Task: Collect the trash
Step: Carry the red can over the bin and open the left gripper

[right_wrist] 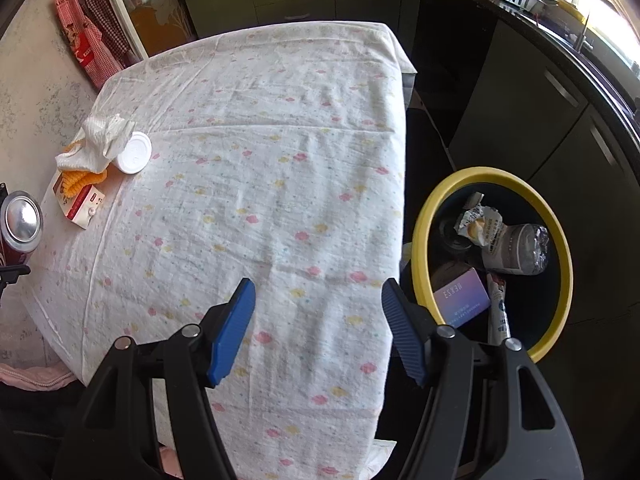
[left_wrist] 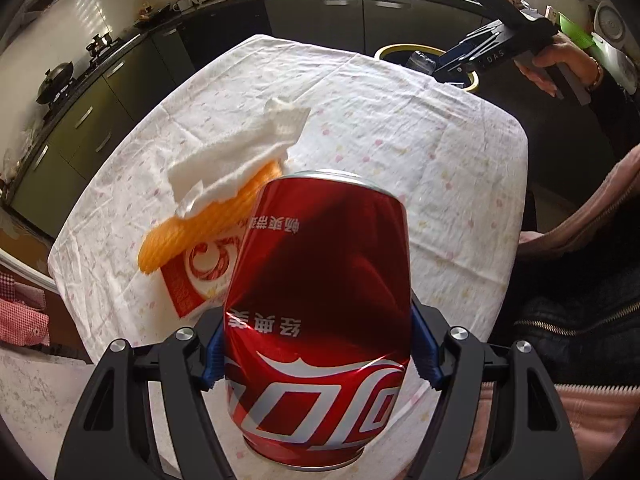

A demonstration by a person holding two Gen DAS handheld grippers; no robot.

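My left gripper (left_wrist: 316, 356) is shut on a dented red Coca-Cola can (left_wrist: 320, 300) and holds it above the table's near end; the can also shows at the left edge of the right wrist view (right_wrist: 20, 228). On the table lie a white tissue (left_wrist: 240, 152), an orange foam net (left_wrist: 204, 224), a red and white carton (left_wrist: 196, 276) and a white lid (right_wrist: 134, 153). My right gripper (right_wrist: 318, 332) is open and empty above the table edge beside the yellow-rimmed bin (right_wrist: 560, 248), which holds several wrappers and a box.
The table has a white flowered cloth (right_wrist: 260, 184). Dark kitchen cabinets (right_wrist: 520, 100) run behind the bin. The bin also shows at the table's far side in the left wrist view (left_wrist: 396, 50). A person's pink sleeve (left_wrist: 580, 224) is at the right.
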